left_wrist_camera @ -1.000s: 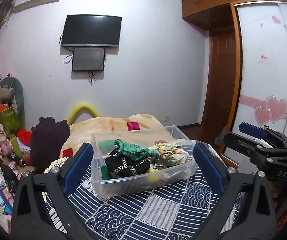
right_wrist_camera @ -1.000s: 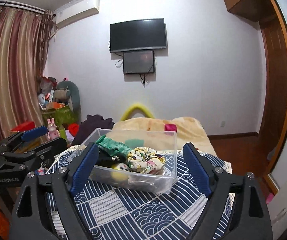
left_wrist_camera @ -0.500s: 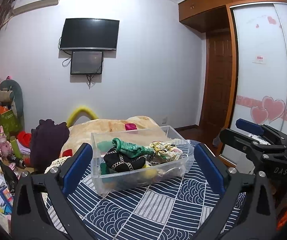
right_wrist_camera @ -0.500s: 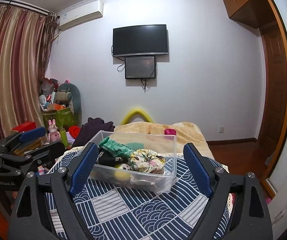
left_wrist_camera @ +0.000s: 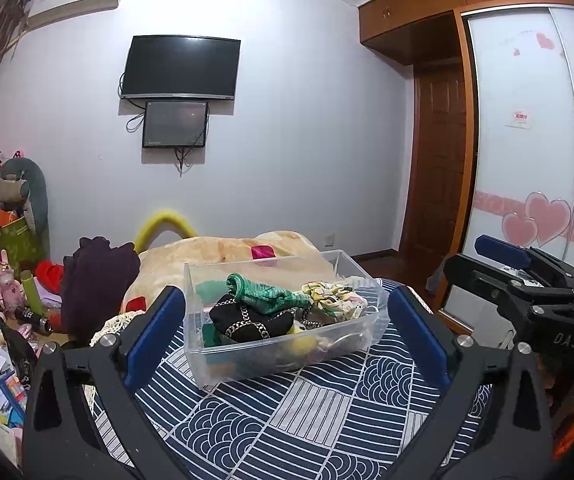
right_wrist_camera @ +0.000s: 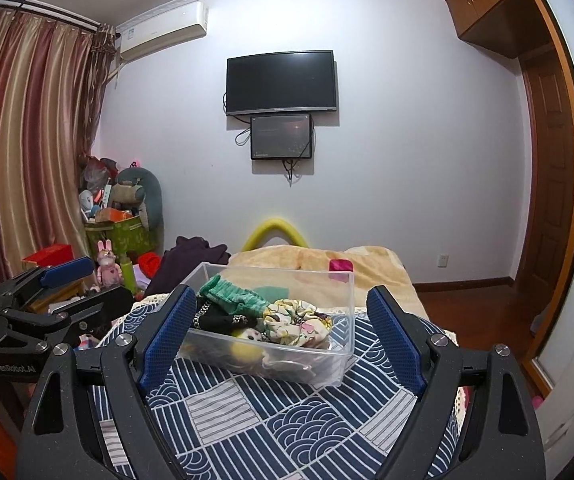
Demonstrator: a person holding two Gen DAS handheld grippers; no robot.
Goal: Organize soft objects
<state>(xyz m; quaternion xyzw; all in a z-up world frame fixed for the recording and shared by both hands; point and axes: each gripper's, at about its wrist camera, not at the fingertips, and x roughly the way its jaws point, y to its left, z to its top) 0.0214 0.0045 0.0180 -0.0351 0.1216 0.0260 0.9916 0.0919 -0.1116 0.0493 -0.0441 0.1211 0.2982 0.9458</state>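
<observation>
Two grippers, both spread wide with nothing between the pads. Left gripper (left_wrist_camera: 286, 330) and right gripper (right_wrist_camera: 281, 338) hang side by side above the near end of the bed, pointed at the clear plastic bin (left_wrist_camera: 287, 356); neither touches it.

Bin sits on the navy-and-white patterned bedspread (left_wrist_camera: 307, 420), roughly mid-bed, short end toward the right gripper. Inside, piled above the rim: green knit piece (left_wrist_camera: 265, 296) on top, black piece with a chain pattern (left_wrist_camera: 247, 322) under it on the left side, floral fabric bundle (right_wrist_camera: 297, 322) on the right, something yellow (right_wrist_camera: 245, 350) low against the near wall. Can't tell what the yellow item is.

Beyond the bin: beige blanket (left_wrist_camera: 223, 250) with a small pink item (left_wrist_camera: 263, 252) on it, yellow curved tube (left_wrist_camera: 163, 222) at the far end, dark purple garment (left_wrist_camera: 95, 280) heaped at the bed's left edge.

Wall ahead: TV (right_wrist_camera: 281, 82), smaller screen (right_wrist_camera: 281, 137) just below. Curtains (right_wrist_camera: 27, 140) left, wooden door (left_wrist_camera: 439, 152) right.
</observation>
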